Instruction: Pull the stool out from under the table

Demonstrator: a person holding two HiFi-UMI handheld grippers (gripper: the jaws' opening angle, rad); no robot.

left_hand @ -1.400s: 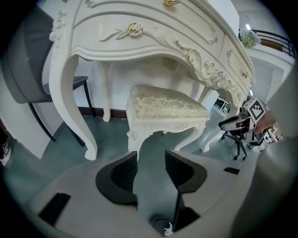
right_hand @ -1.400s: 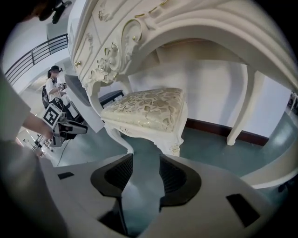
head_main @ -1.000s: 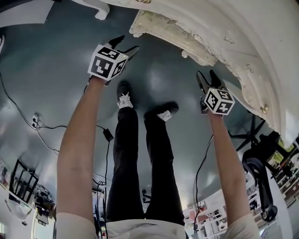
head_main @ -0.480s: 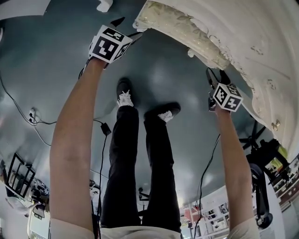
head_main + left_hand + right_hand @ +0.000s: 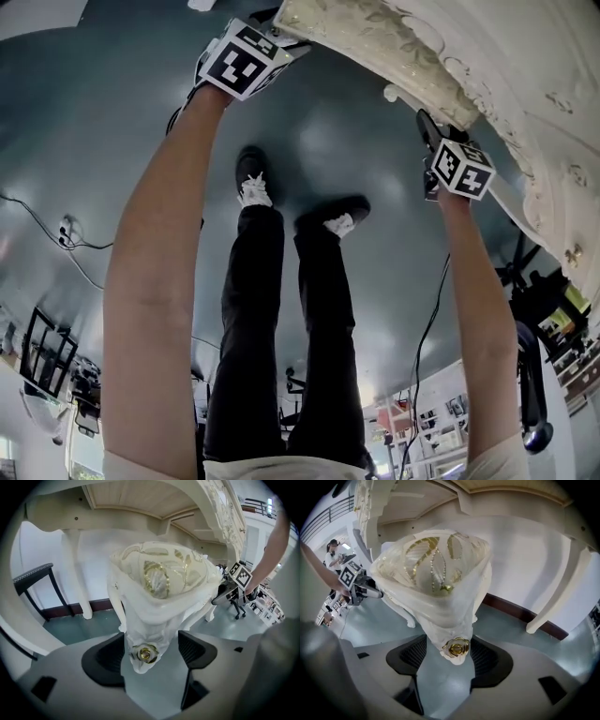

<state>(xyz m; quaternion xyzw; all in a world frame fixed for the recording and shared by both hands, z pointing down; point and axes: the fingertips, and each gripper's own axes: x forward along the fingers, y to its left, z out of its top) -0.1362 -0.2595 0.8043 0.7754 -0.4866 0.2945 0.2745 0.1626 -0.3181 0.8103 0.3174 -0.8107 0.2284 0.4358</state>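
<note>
The stool [image 5: 159,573] is cream, with a gold-patterned seat and carved corners, and it stands under the white table [image 5: 140,498]. My left gripper [image 5: 152,651] is open around one front corner, with a gap between the corner's gold rosette and the right pad [image 5: 194,648]. My right gripper [image 5: 449,656] is shut on the stool's other front corner [image 5: 457,646], both pads against it. From the head view, the left gripper [image 5: 272,23] and right gripper [image 5: 433,127] both reach the stool's rim [image 5: 375,37], and their tips are hidden.
Table legs [image 5: 77,573] [image 5: 553,597] stand on the grey-green floor near the white wall. A black chair [image 5: 33,573] is at the left. My legs and shoes [image 5: 253,187] are behind the stool. Cables [image 5: 66,234] and an office chair [image 5: 530,356] lie further back.
Both grippers have moved forward from open air to the stool's front rim. The left one now reaches the left corner, and the right one reaches the right corner.
</note>
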